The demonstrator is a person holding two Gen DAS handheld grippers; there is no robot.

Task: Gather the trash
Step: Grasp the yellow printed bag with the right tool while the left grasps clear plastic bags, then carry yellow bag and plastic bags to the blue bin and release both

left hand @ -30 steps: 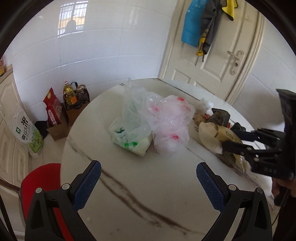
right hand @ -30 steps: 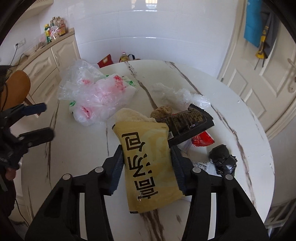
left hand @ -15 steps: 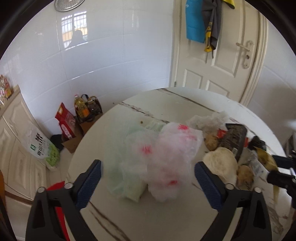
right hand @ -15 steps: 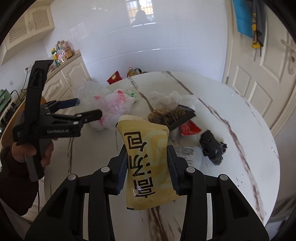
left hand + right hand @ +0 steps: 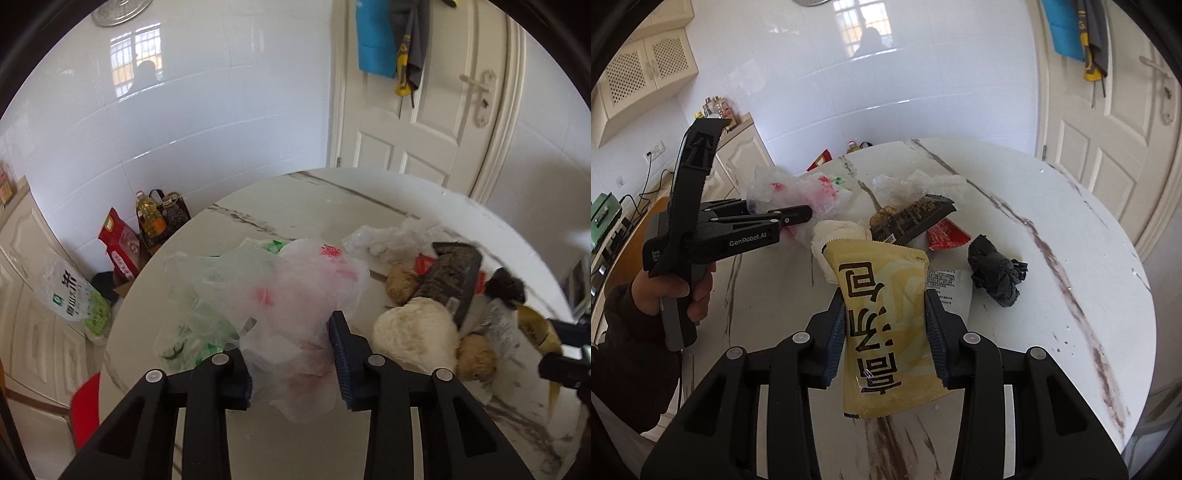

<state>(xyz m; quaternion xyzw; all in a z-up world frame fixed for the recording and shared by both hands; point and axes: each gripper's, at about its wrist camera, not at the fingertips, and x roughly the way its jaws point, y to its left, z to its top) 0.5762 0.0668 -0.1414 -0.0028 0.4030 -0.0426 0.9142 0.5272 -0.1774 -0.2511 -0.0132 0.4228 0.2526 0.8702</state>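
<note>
A home kitchen w/ eating corner. White glossy wall tiles (image 5: 229, 122), cream cabinets w/ lattice doors (image 5: 646, 70) and a counter w/ bottles (image 5: 714, 107). Round marble table (image 5: 1015, 177) in the middle. On the floor by the table's far-left edge: cooking oil bottle (image 5: 149, 216), rice bag (image 5: 75, 295). Panelled door (image 5: 439, 122) w/ clothes hanging (image 5: 391, 37).

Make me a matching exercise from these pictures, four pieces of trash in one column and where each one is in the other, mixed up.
Things:
1. yellow packet
2. pink-printed plastic bag
3. crumpled black bag
4. red wrapper

Places:
A. lying alone on the table, right of the pile
B. between the left gripper's pads
C. partly under the dark tray
D. clamped in the right gripper

Pairs: 1-D, 2-B, 3-A, 4-C
</note>
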